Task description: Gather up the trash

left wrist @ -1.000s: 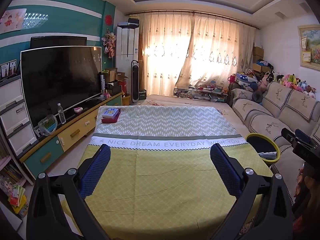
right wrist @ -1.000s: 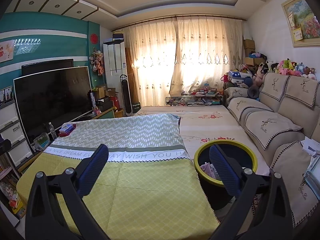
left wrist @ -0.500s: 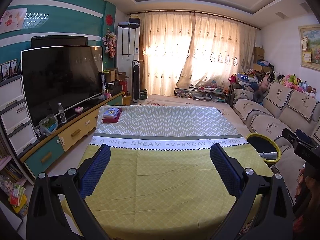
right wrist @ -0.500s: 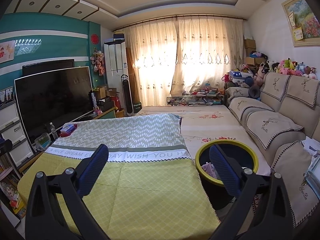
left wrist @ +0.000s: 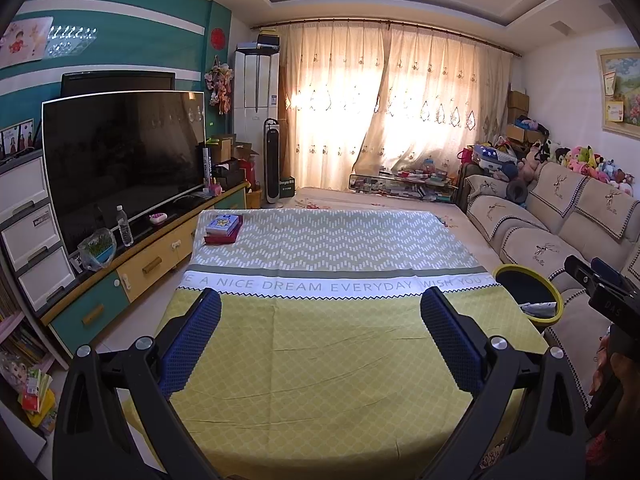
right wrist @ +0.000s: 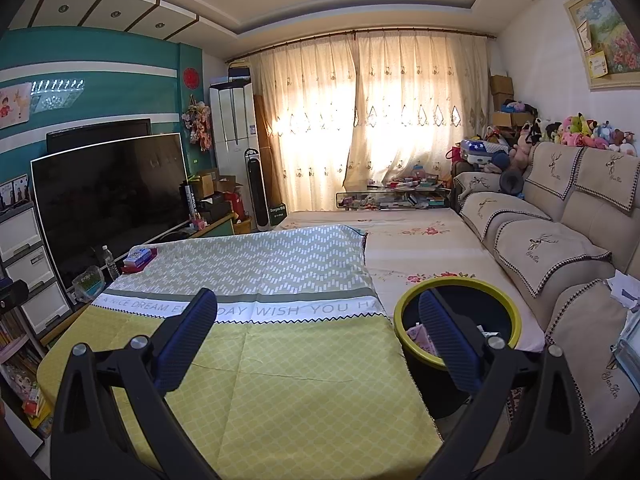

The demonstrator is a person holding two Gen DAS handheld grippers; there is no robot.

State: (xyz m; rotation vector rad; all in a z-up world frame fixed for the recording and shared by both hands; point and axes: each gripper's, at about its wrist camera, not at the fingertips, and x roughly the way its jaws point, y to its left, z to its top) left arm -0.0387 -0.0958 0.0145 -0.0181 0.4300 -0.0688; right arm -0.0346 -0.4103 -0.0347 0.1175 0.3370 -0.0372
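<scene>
- Tablecloth [left wrist: 328,344], yellow-green with a white band of lettering, is covering the table that we are facing in both wrist views.
- We are holding the left gripper [left wrist: 320,328] over the near half of that cloth, its 2 blue-padded fingers [left wrist: 192,340] spread wide apart with nothing between them.
- We are holding the right gripper [right wrist: 316,328] near the table's right edge, its 2 fingers [right wrist: 186,338] likewise standing wide apart and gripping nothing.
- The trash bin [right wrist: 404,312], black with a yellow rim, is standing on the floor just beside the table's right edge, between the table and the sofa [right wrist: 560,248].
- Scraps of trash [right wrist: 420,336] are lying inside the bin, partly hidden behind the right finger.
- A small stack of boxes [left wrist: 223,229] is sitting at the far left corner of the cloth.
- A television [left wrist: 120,160] is standing on the cabinet to the left.
</scene>
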